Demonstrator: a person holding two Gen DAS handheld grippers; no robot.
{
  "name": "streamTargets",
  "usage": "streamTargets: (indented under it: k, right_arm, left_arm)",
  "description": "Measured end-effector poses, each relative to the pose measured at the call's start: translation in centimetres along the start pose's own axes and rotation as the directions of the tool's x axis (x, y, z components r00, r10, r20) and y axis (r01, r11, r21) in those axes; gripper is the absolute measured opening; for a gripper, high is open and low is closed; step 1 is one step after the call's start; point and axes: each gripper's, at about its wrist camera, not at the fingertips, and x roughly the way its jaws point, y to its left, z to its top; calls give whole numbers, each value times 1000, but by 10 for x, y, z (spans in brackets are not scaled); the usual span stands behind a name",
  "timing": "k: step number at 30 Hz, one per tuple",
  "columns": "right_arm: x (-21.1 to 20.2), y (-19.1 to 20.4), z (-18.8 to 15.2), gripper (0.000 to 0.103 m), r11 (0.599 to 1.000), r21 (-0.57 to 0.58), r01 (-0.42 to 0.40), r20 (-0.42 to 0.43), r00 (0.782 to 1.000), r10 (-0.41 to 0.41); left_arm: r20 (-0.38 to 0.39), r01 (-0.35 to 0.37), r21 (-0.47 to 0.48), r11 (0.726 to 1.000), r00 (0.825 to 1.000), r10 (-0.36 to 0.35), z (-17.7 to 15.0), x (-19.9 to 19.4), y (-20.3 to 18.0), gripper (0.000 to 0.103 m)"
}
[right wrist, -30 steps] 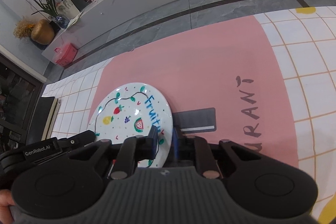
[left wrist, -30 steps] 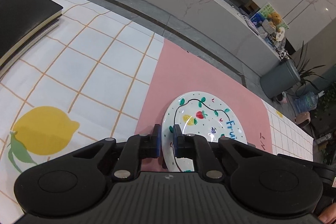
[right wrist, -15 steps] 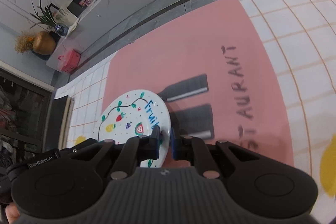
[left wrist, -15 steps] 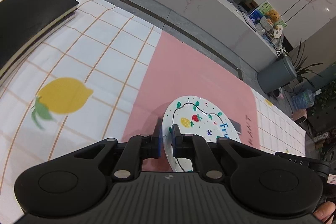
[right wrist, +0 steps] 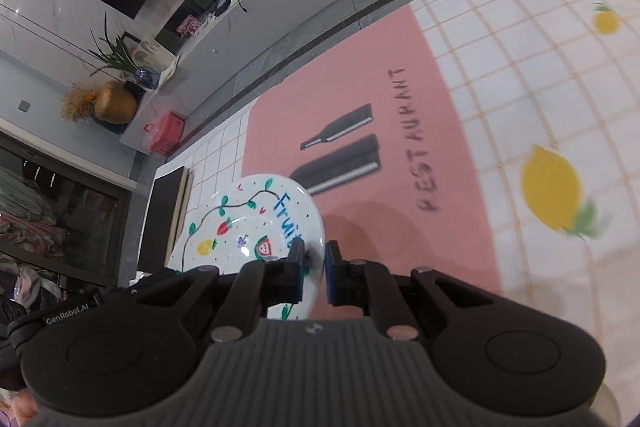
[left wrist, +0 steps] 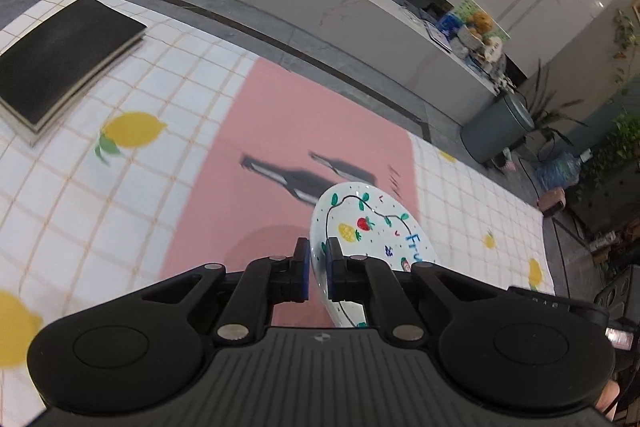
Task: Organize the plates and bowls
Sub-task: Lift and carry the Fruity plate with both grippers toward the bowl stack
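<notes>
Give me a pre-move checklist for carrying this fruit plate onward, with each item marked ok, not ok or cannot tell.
1. Left claw clamped on the rim of the white round ceramic plate with painted fruit: ok.
2. Right claw clamped on the opposite rim: ok.
3. Plate lifted clear of the pink panel of the printed tablecloth: ok, its shadow lies apart below it.
4. Plate level: not ok, it looks tilted.
5. Black flat book-like slab out of the way: ok, it lies well off to the side on the checked cloth.
6. Place to set the plate down: cannot tell, no stack, rack or bowl is in view.
</notes>
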Motion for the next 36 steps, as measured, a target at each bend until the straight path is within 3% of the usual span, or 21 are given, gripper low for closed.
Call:
streamTargets:
  k: [11, 18, 24, 36]
  right_arm:
    - [-105, -72, -45, 8, 997, 73, -2, 77, 997, -3]
    - [-145, -109, -77, 7, 997, 56, 53, 116, 992, -59]
    - [-142, -136, -104, 6, 993, 79, 90, 99, 990, -98]
    - [-118, -131, -117, 6, 983, -6, 184, 107, 977, -182]
  left_arm:
    - [-7, 49, 64, 997, 999, -48, -84, -24, -74, 8]
    - [-65, 86, -6, 996, 994, -86, -142, -8, -81, 9]
    - [-107, 72, -52, 996, 991, -77, -178, 11, -69, 9]
    - [-81, 2, -7, 1000, 997, -3, -192, 26, -67, 10]
